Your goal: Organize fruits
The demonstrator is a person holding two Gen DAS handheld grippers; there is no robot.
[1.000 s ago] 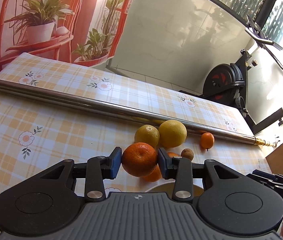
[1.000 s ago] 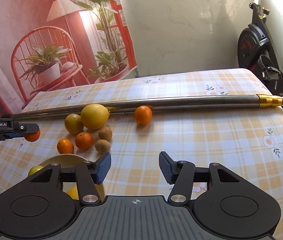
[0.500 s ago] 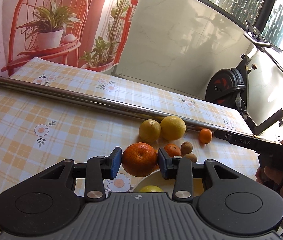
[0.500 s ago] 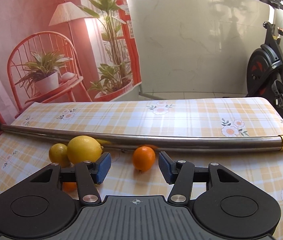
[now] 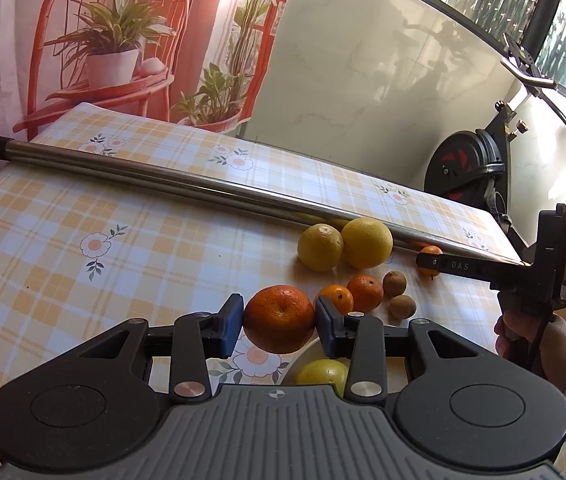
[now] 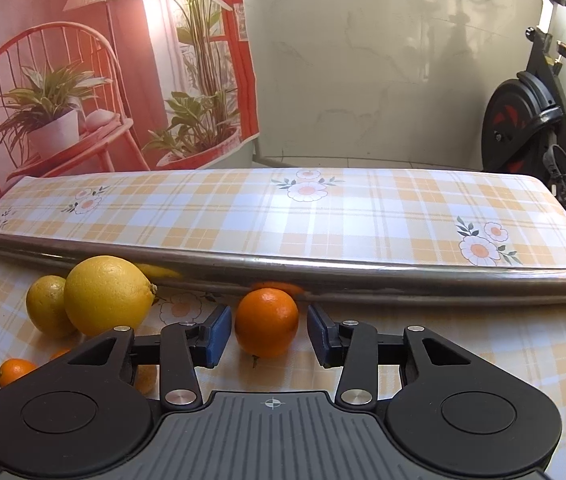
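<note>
My left gripper is shut on a large orange mandarin and holds it above the near edge of a pale bowl that holds a yellow-green fruit. My right gripper is open, with its jaws on either side of a small orange that lies on the table against the steel pole. The jaws do not touch it. Two lemons lie to its left. The right gripper also shows in the left wrist view.
A long steel pole lies across the checked tablecloth. Two small oranges and two brown kiwi-like fruits lie beside the bowl. An exercise bike stands past the table's right end.
My right gripper has moved forward and down until its open jaws bracket the small orange. My left gripper has pulled back a little with the mandarin still in it.
</note>
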